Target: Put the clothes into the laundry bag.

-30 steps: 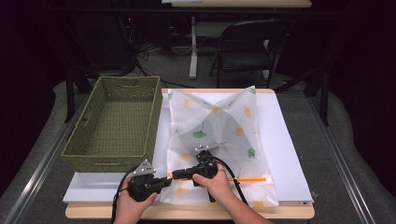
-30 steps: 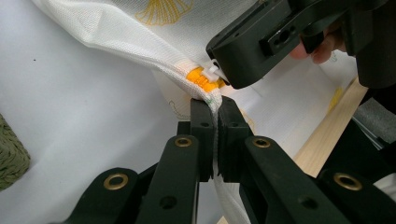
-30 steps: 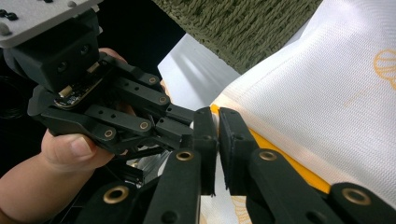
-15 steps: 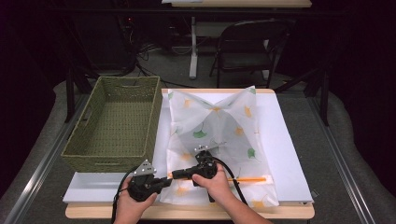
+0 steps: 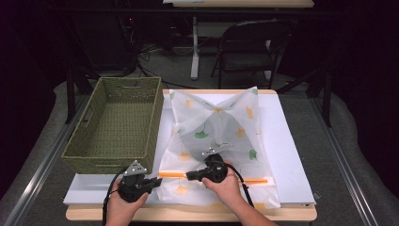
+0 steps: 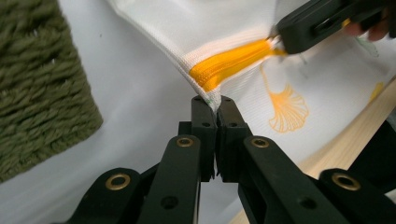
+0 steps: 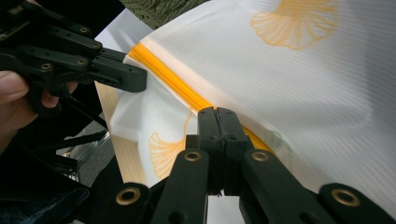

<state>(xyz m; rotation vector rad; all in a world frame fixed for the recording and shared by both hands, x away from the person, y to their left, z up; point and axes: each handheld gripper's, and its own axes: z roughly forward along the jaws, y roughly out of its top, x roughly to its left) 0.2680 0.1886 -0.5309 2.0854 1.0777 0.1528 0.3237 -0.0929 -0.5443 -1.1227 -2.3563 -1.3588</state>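
A white mesh bag (image 5: 221,141) printed with ginkgo leaves is spread over the white board (image 5: 291,155) on the table, its near edge close to the table's front edge and its far corners raised. An orange zipper (image 5: 171,174) is seen running along the near side of the bag. The left gripper (image 5: 153,182) is held at the bag's near left corner; in the left gripper view its jaws are pressed together with the corner fabric pinched between them, just below the zipper's end (image 6: 224,65). The right gripper (image 5: 189,176) is held over the zipper line, a little to the right of the left one. In the right gripper view its jaws (image 7: 217,116) are closed tight over the orange zipper (image 7: 163,74); whether the pull tab is caught between them cannot be told. The left gripper (image 7: 133,77) is also seen there, clamped on the corner of the bag (image 7: 303,93). A green woven basket (image 5: 115,122) is set on the table's left side, just beside the bag. A folding chair (image 5: 249,47) is noted beyond the table.
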